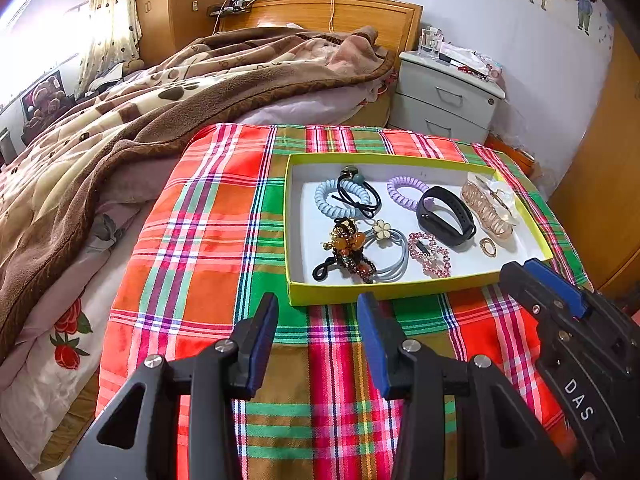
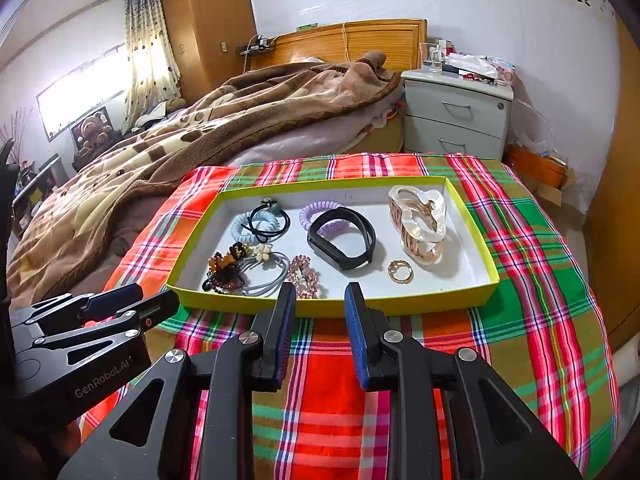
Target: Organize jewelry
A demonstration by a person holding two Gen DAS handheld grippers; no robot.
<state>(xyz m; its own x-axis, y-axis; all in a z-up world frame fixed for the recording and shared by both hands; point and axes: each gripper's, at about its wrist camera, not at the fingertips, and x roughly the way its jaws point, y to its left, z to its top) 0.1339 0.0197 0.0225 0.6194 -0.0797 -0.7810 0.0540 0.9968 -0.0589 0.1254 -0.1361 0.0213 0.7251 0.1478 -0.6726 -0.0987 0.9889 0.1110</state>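
Observation:
A yellow-rimmed white tray (image 1: 400, 287) (image 2: 332, 307) lies on a plaid cloth (image 1: 208, 240) (image 2: 540, 280). In it are a blue coil hair tie (image 1: 326, 200) (image 2: 242, 226), a purple coil tie (image 1: 400, 184) (image 2: 308, 210), a black wristband (image 1: 444, 216) (image 2: 342, 240), a gold hair claw (image 1: 486, 210) (image 2: 420, 220), a gold ring (image 1: 488, 247) (image 2: 400, 271), a pink rhinestone clip (image 1: 430, 254) (image 2: 304, 270), a flower tie (image 1: 382, 230) (image 2: 262, 252) and a beaded amber piece (image 1: 348, 246) (image 2: 226, 266). My left gripper (image 1: 318, 308) is open and empty, just before the tray's near rim. My right gripper (image 2: 320, 296) is open and empty at the near rim.
A bed with a brown blanket (image 1: 140, 92) (image 2: 200, 120) lies behind and to the left. A grey nightstand (image 1: 444, 96) (image 2: 456, 120) with clutter stands behind the tray. Each gripper shows in the other's view, the right one (image 1: 568, 320) and the left one (image 2: 92, 320).

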